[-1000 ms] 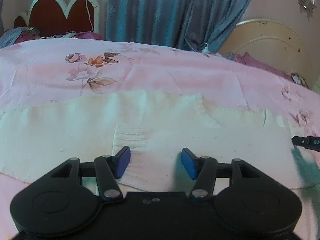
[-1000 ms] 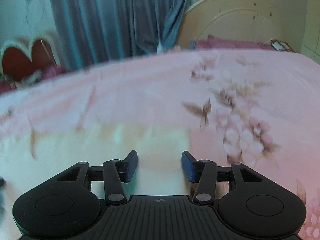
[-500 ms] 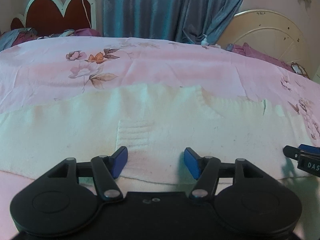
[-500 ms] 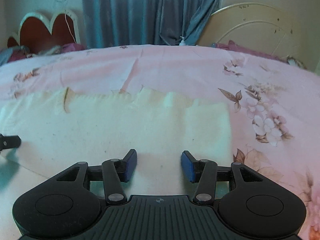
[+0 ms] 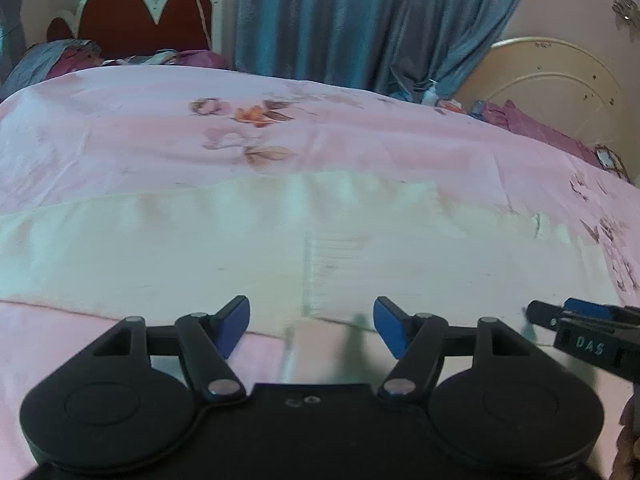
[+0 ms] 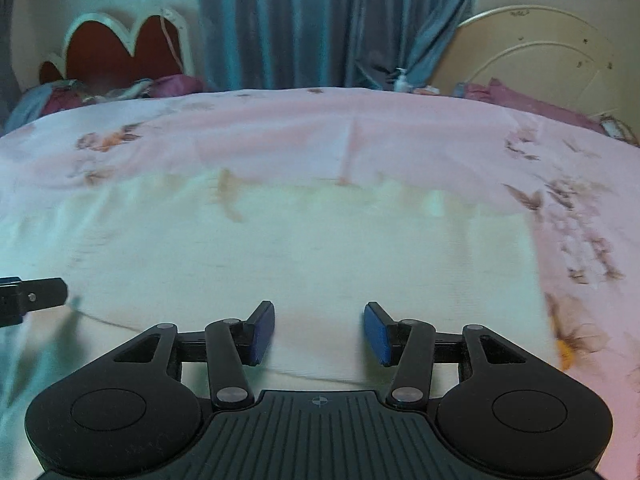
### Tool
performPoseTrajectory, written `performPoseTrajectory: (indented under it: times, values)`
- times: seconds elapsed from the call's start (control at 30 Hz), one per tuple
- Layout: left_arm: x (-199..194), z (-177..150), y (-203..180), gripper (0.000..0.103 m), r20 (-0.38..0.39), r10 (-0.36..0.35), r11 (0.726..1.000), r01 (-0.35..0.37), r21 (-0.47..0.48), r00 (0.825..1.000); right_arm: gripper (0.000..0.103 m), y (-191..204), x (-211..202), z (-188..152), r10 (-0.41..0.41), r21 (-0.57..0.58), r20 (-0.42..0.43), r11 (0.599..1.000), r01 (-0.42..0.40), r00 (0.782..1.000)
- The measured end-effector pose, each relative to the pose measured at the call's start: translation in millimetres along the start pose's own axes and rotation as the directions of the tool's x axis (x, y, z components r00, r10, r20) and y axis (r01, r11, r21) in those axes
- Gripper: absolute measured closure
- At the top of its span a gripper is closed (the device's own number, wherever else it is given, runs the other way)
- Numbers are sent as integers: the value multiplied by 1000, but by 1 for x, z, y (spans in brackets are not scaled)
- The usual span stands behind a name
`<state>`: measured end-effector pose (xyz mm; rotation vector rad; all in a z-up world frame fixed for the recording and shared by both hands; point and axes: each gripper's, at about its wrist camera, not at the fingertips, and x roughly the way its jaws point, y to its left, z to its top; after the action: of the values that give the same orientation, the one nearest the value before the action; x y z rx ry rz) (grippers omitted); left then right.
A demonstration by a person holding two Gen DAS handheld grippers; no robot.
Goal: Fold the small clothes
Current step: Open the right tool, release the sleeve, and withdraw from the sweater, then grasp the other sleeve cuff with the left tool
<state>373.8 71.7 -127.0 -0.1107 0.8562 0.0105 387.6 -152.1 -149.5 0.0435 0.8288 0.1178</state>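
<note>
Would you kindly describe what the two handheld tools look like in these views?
Both are matt black plastic. The left tool and right tool each have two round housings, hinged link arms with silver pivot pins, and blue finger pads. The right tool's body is ribbed, with a small crosshair mark; its side bears white letters "DAS". No cables show.

garment: cream knit cloth (image 5: 240, 248) | state: spread flat; ribbed band visible | place: on pink bedspread

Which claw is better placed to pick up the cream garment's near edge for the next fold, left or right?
Left, probably. The left claw straddles the cream garment's near edge, its jaws opening with nothing between them. The right claw hangs open farther in over the cloth, with the near edge back under its fingers.
</note>
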Motion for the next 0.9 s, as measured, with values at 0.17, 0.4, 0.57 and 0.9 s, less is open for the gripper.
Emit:
performPoseTrajectory:
  times: [0.17,0.4,0.57,0.9]
  values:
    - [-14,2,32,32,13,31,999,-30,-25,999,54,35,3,3,57,-8,0,998,-57,998]
    - [-31,-1,100,31,15,93,988,-91,-122,996,54,72,10,13,79,-17,20,997,-79,997]
    - [-42,-9,156,31,5,136,965,-131,-229,991,54,87,18,19,94,-13,17,995,-94,995]
    - [-38,-24,256,42,-1,179,839,-153,-522,984,54,109,30,12,115,-36,-10,993,-115,993]
